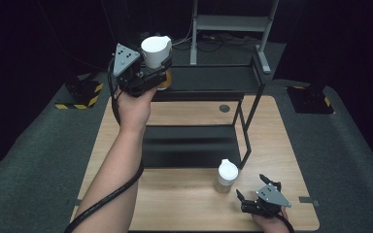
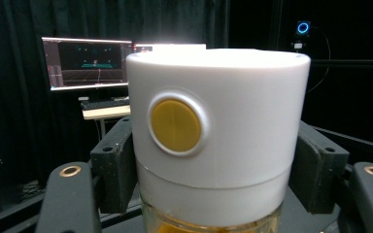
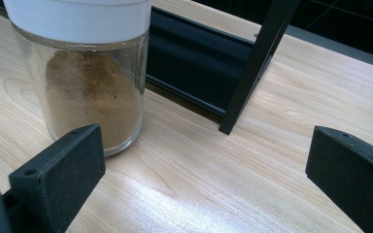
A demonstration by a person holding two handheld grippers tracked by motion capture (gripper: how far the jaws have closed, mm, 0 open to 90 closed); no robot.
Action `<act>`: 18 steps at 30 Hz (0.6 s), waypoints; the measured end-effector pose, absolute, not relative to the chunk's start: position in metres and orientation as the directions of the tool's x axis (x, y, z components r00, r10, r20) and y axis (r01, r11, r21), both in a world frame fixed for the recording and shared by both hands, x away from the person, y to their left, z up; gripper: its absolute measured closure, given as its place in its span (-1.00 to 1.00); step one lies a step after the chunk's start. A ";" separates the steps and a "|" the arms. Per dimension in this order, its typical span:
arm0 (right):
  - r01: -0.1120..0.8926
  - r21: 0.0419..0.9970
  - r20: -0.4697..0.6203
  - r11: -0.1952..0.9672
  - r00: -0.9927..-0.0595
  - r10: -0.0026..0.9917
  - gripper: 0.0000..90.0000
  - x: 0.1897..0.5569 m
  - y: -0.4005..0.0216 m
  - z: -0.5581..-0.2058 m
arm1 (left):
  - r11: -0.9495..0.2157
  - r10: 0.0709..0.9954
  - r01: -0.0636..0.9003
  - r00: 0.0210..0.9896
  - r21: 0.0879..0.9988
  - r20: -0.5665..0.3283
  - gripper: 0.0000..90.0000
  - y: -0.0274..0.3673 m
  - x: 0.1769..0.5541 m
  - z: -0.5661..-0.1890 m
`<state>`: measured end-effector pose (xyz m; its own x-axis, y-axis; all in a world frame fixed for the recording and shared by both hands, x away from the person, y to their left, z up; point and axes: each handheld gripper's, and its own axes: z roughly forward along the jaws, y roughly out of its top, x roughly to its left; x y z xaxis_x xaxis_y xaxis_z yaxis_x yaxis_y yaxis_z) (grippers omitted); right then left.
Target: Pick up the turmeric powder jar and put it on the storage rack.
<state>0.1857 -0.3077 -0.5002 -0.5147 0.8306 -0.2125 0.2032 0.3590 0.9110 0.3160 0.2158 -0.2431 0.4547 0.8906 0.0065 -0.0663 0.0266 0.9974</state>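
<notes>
My left gripper is held high over the back left of the table, shut on a spice jar with a white cap. In the left gripper view the jar's white cap, with a round yellow disc on its side, sits clamped between the two black pads, and amber contents show below it. A second glass jar with a white lid and brown powder stands on the wooden table. My right gripper rests open just right of it, and that jar stands beyond its left jaw, not between the pads.
A black two-level metal shelf rack stands on the middle and back of the table, one slim leg close to the right gripper. A grey desk frame stands behind on the dark floor. A monitor glows far off.
</notes>
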 end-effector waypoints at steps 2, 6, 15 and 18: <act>0.203 0.911 -0.213 0.359 -0.515 0.831 -1.00 0.186 -0.308 -0.500 | 0.024 0.892 -0.064 0.453 0.998 0.008 -0.32 0.215 0.317 -0.244; 0.203 0.911 -0.213 0.359 -0.515 0.831 -1.00 0.186 -0.308 -0.500 | 0.020 0.893 -0.060 0.450 0.998 0.009 -0.32 0.214 0.320 -0.245; 0.200 0.912 -0.213 0.357 -0.513 0.831 -1.00 0.185 -0.308 -0.501 | 0.019 0.895 -0.055 0.446 0.998 0.008 -0.32 0.213 0.324 -0.248; 0.199 0.912 -0.214 0.358 -0.514 0.831 -1.00 0.185 -0.308 -0.501 | 0.019 0.895 -0.053 0.447 0.998 0.007 -0.32 0.212 0.324 -0.248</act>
<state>0.1849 -0.3077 -0.5009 -0.5138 0.8309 -0.2135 0.1993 0.3577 0.9123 0.3244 0.2122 -0.2478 0.4467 0.8947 0.0067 -0.0529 0.0189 0.9984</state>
